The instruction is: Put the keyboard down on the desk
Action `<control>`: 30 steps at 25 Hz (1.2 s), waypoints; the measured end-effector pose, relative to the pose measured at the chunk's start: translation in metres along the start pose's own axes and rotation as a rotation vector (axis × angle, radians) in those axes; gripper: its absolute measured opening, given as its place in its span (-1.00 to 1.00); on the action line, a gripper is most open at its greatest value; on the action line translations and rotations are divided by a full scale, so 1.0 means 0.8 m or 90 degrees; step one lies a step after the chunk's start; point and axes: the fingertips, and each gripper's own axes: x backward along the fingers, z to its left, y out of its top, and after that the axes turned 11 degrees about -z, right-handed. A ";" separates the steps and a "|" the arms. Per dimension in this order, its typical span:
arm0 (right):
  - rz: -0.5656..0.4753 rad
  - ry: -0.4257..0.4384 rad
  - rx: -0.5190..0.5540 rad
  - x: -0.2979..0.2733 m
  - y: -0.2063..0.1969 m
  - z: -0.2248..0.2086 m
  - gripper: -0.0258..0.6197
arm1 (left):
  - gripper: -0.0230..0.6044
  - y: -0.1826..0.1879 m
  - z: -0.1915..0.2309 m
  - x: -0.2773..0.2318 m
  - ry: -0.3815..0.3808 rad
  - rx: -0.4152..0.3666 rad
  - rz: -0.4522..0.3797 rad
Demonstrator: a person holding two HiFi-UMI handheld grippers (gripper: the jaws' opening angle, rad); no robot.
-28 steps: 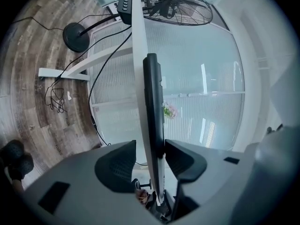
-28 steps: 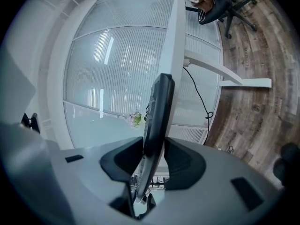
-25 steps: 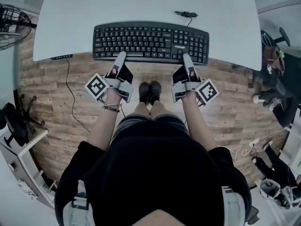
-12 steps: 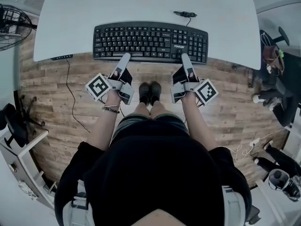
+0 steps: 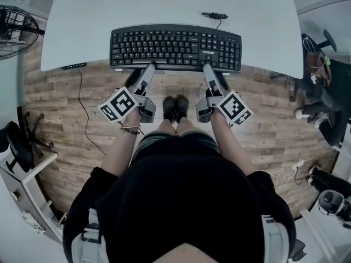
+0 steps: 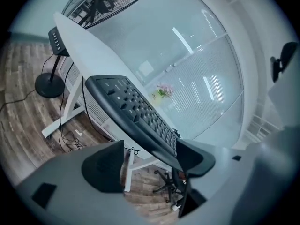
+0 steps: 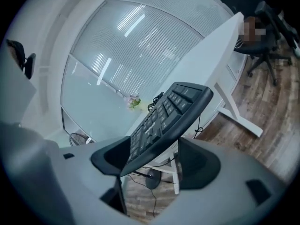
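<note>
Left gripper, right gripper: jaws just opened wide, loosely astride near edge of keyboard | lies crosswise on desk, just ahead, equally near both

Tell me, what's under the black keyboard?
The white desk is under the keyboard. Its front edge pokes out over the wooden floor. The desk part right beneath it is covered.

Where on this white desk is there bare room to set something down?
The wide stretch of desk behind the keyboard, left of the black cable, is bare; so are strips at both keyboard ends. The front edge is crowded: the keyboard sits there.
</note>
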 end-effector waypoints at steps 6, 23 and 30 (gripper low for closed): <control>0.002 -0.058 0.054 0.020 0.003 0.005 0.02 | 0.19 0.015 0.002 0.012 0.035 -0.085 -0.004; -0.078 0.028 0.265 0.022 0.062 0.086 0.02 | 0.19 0.068 -0.048 0.034 0.049 -0.226 -0.081; -0.107 0.085 0.304 0.004 0.074 0.125 -0.01 | 0.19 0.083 -0.088 0.015 -0.001 -0.264 -0.104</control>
